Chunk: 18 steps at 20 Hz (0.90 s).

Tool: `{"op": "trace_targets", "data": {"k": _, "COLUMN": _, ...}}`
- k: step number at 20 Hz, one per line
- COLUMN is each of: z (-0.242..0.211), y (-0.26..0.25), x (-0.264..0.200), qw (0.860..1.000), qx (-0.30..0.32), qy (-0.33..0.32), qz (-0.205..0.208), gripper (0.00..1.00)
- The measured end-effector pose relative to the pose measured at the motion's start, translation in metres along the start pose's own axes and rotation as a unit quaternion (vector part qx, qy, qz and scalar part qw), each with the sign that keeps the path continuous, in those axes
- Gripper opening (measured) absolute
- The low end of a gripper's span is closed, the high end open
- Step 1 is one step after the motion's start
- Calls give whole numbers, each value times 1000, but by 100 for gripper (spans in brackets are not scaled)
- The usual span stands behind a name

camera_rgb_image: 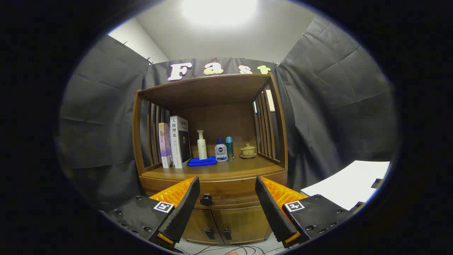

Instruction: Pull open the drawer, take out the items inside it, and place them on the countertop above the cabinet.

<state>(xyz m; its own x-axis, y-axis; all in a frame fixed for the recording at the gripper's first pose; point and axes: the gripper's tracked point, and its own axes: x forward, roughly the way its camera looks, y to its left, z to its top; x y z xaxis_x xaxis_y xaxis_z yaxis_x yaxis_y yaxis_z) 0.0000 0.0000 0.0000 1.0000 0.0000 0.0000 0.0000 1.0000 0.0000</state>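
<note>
A wooden cabinet stands ahead, with a countertop (pixel 226 169) under an open shelf frame. Just below the countertop is the drawer front (pixel 230 193), shut, with a dark round knob (pixel 206 200). My gripper (pixel 226 193) is open, its two fingers spread wide. The knob lies between them, close to the left finger (pixel 184 209) and beyond the tips, not touched. Nothing is between the fingers. The drawer's contents are hidden.
On the countertop stand two books (pixel 175 141), a folded blue cloth (pixel 202 162), a white pump bottle (pixel 201 145), a small white bottle (pixel 221 151), a teal bottle (pixel 229 147) and a lidded cup (pixel 248 151). Two lower doors (pixel 219 225) sit below. A white surface (pixel 350 184) lies right.
</note>
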Motion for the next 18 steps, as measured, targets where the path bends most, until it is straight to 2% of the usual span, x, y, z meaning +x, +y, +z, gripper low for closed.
{"op": "trace_targets", "data": {"k": 18, "z": 2, "y": 3, "x": 6, "qw": 1000, "qx": 1, "qy": -1, "qz": 2, "gripper": 98}}
